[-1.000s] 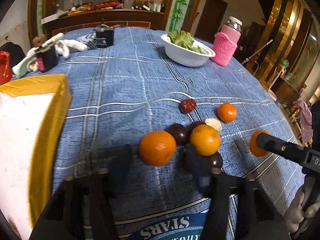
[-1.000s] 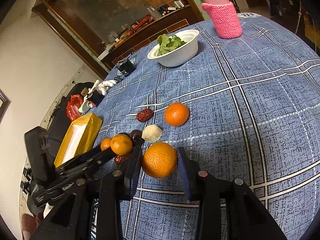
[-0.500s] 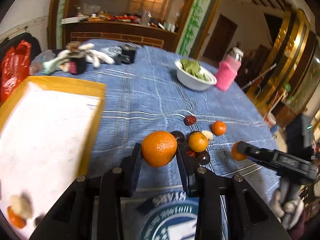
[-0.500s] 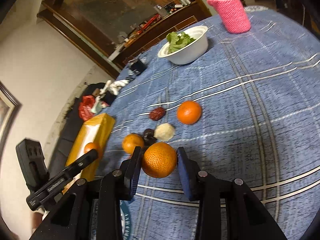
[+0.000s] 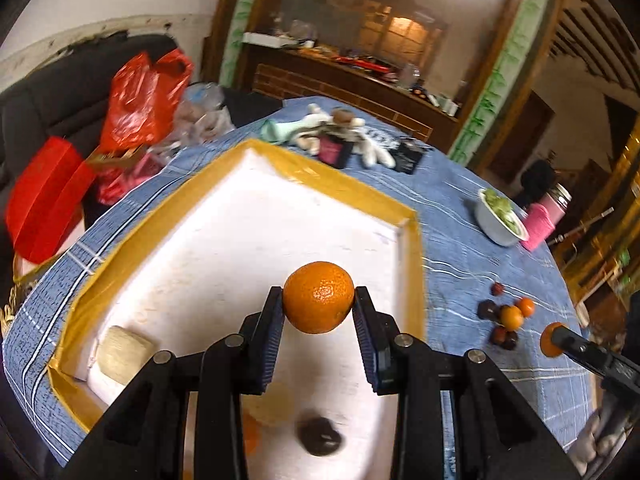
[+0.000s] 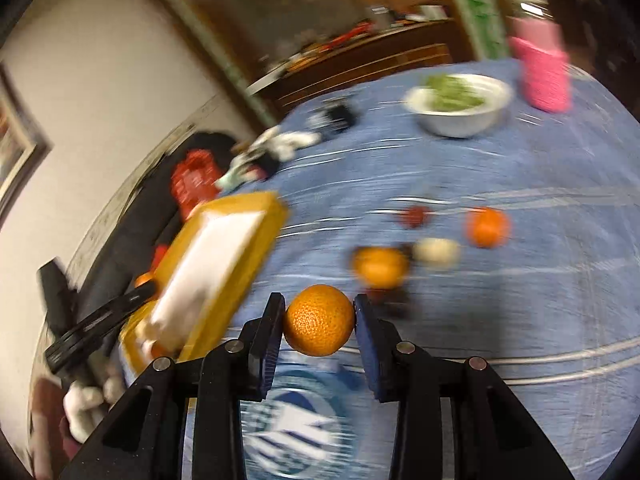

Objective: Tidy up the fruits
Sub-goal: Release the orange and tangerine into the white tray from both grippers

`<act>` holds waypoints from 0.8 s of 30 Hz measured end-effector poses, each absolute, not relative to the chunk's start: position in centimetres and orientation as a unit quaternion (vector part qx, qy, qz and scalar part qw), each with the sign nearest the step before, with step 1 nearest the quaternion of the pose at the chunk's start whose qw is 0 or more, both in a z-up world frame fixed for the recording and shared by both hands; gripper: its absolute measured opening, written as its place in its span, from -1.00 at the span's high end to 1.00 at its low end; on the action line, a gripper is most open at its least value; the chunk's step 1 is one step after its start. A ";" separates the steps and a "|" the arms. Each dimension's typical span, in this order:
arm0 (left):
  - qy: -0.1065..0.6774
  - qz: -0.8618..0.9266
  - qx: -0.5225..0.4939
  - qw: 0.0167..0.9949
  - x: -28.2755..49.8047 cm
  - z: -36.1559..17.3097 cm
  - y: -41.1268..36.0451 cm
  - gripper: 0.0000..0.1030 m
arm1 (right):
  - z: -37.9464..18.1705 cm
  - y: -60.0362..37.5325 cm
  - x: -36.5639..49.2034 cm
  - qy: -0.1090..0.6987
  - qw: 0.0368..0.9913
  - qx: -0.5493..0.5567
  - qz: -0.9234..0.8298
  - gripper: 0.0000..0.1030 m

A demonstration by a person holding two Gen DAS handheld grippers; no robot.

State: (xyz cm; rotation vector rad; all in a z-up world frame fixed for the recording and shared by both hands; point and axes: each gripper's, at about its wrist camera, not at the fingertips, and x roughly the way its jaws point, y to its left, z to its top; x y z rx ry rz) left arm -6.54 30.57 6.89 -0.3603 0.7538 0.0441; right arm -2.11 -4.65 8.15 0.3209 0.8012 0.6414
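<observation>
My left gripper (image 5: 319, 308) is shut on an orange (image 5: 319, 297) and holds it above the white inside of the yellow-rimmed box (image 5: 332, 186). The box holds a pale fruit (image 5: 125, 354), a dark fruit (image 5: 320, 436) and an orange piece, partly hidden by my fingers. My right gripper (image 6: 319, 322) is shut on another orange (image 6: 320, 320) above the blue cloth, to the right of the box (image 6: 240, 264). Loose fruits lie on the cloth: two oranges (image 6: 380, 266) (image 6: 486, 227), a pale fruit (image 6: 436, 251), a red date (image 6: 416, 216). The right wrist view is blurred.
A white bowl of greens (image 5: 500, 216) and a pink-sleeved bottle (image 5: 546, 216) stand at the far right of the table. Gloves and small dark boxes (image 5: 340, 140) lie beyond the box. Red bags (image 5: 140, 96) sit off the table's left edge.
My left gripper closed on an orange, lifted it and carried it left over the box. My right gripper lifted its orange and is swinging left toward the box.
</observation>
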 end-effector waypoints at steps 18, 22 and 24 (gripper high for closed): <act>0.370 0.073 -0.278 0.884 -8.4 4.0 38.6 -0.12 | 6.7 19.0 -3.3 0.425 0.815 -0.011 0.394 -0.34; 0.362 0.060 -0.284 0.886 -9.6 5.6 37.5 -0.21 | 8.1 16.6 -3.7 0.409 0.826 0.007 0.388 -0.35; 0.352 0.044 -0.284 0.891 -10.5 6.8 36.3 -0.32 | 9.0 14.0 -4.2 0.396 0.835 0.027 0.382 -0.35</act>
